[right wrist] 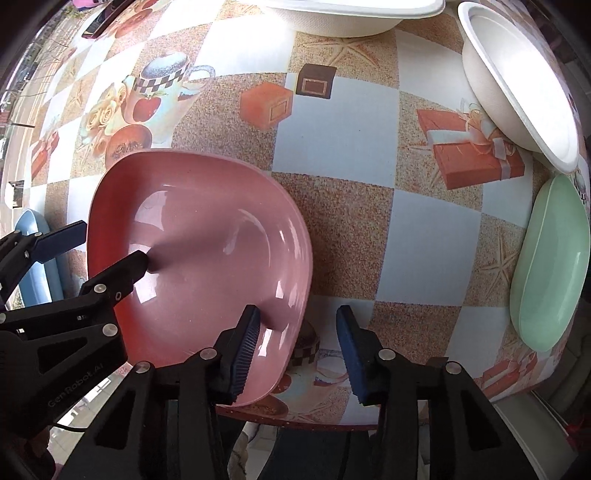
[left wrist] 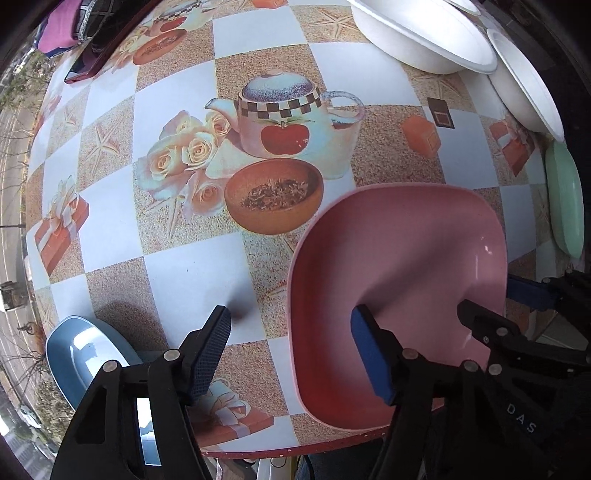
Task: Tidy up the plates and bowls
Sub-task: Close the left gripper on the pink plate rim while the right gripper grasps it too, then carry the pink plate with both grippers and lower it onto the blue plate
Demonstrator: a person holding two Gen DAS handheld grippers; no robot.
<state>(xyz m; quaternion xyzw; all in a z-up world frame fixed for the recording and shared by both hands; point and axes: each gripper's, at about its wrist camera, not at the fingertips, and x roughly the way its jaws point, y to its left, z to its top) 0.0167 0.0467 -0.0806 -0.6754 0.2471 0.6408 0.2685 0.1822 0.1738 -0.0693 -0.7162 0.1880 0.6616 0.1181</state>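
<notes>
A square pink dish (left wrist: 406,258) (right wrist: 207,229) lies on the patterned table (left wrist: 184,266) at its near edge. My left gripper (left wrist: 291,350) points down over the dish's left rim, one pad inside and one outside, with a gap on both sides. My right gripper (right wrist: 297,347) straddles the opposite rim the same way, and its pads are clear of the rim too. Each gripper shows in the other's view: the right gripper (left wrist: 495,302) and the left gripper (right wrist: 107,245). Neither holds anything.
A blue dish (left wrist: 81,350) (right wrist: 33,251) lies left of the pink one, a green dish (left wrist: 565,199) (right wrist: 550,269) at the right edge. Two white bowls (left wrist: 421,33) (right wrist: 517,81) stand at the far right. A phone (left wrist: 92,62) lies far left.
</notes>
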